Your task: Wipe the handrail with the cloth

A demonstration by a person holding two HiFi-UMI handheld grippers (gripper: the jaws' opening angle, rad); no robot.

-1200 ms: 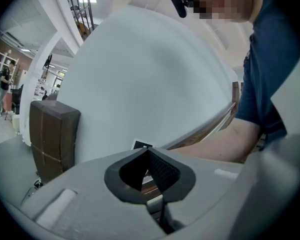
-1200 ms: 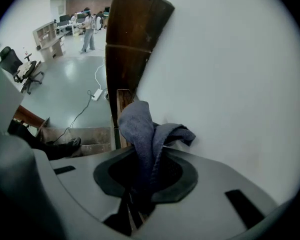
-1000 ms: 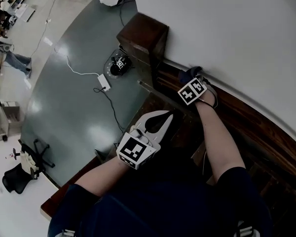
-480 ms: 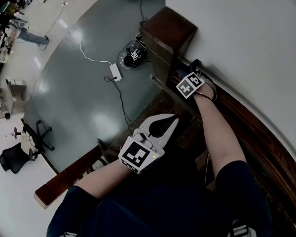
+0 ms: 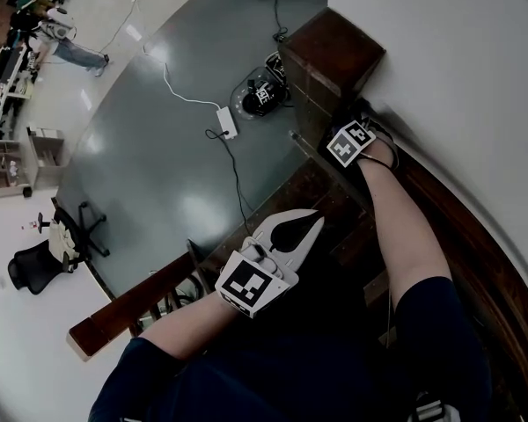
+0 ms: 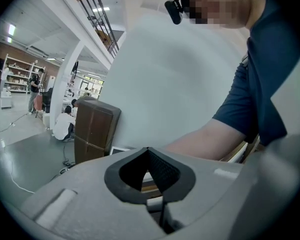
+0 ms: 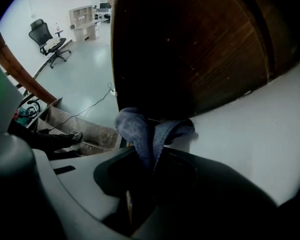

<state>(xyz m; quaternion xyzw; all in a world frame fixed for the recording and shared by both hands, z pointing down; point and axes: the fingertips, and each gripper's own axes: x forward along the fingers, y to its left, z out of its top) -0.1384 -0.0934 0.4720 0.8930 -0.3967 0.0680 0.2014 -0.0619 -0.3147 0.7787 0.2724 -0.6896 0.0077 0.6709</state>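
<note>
right gripper (image 7: pixel 152 160) pinches the blue cloth (image 7: pixel 138 130) on the handrail (image 5: pixel 475 253) beside the post (image 5: pixel 331 53); left gripper (image 5: pixel 310 225) pressed together, empty.

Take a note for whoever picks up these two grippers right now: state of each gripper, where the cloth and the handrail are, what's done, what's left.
Left gripper: jaws together, empty, held away from the rail.
Right gripper: shut on the blue woven cloth, with the cloth against dark wood beside the square brown wooden post.
Dark brown wooden handrail: runs from that post along the white wall towards the person.
Done: cloth gripped and at the rail's post end. How much has been wiped does not show.
Left: probably draw the cloth along the rail.
</note>
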